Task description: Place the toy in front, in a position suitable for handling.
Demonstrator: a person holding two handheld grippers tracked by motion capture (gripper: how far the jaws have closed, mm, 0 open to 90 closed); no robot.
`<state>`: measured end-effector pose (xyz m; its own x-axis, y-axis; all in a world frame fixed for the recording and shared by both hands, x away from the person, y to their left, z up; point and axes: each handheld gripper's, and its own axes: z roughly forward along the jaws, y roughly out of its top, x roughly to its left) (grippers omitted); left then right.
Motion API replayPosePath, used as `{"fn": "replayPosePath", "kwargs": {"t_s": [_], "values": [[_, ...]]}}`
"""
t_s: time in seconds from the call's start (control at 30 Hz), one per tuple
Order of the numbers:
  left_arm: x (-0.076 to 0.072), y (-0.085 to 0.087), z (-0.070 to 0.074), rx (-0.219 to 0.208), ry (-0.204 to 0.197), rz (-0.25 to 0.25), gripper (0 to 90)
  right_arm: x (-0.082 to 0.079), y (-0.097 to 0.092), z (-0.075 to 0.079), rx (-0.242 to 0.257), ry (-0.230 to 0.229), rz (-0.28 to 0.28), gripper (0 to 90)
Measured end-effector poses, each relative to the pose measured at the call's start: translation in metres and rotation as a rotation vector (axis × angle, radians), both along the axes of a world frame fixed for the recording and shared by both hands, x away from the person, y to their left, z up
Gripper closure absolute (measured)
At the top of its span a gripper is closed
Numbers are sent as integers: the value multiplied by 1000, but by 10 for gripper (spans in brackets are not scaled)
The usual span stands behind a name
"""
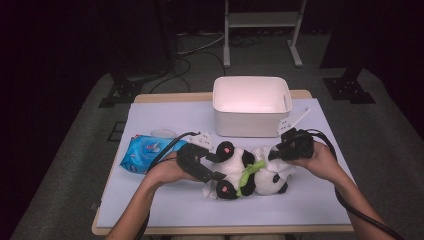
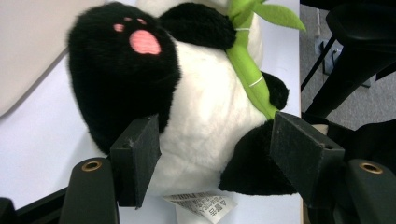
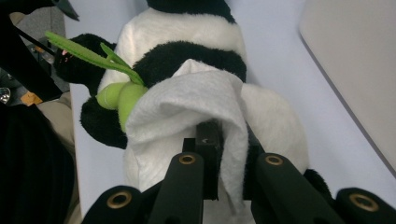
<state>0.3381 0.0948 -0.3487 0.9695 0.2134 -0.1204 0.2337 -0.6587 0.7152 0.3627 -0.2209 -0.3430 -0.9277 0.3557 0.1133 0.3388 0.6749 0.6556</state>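
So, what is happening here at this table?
A person is cleaning a plush panda that lies on the table. The left claw holds the panda's lower body between its pads, steadying it. The right claw is shut on a white wipe and presses it against the panda's head end. A blue wipe pack lies at the left, a white bin behind.

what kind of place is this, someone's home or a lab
Probably a lab or recording studio, not a home: a lit table with a pale cover in a dark room, cables across the carpet, and a metal equipment stand behind it.
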Motion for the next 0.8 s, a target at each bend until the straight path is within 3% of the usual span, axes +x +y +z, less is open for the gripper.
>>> {"fn": "replayPosePath", "kwargs": {"t_s": [0.3, 0.8], "values": [[1, 3, 5, -13, -17, 29, 324, -9, -6, -3, 38, 12, -5, 844], [13, -13, 3, 30, -44, 60, 334, -22, -11, -7, 53, 14, 2, 847]]}}
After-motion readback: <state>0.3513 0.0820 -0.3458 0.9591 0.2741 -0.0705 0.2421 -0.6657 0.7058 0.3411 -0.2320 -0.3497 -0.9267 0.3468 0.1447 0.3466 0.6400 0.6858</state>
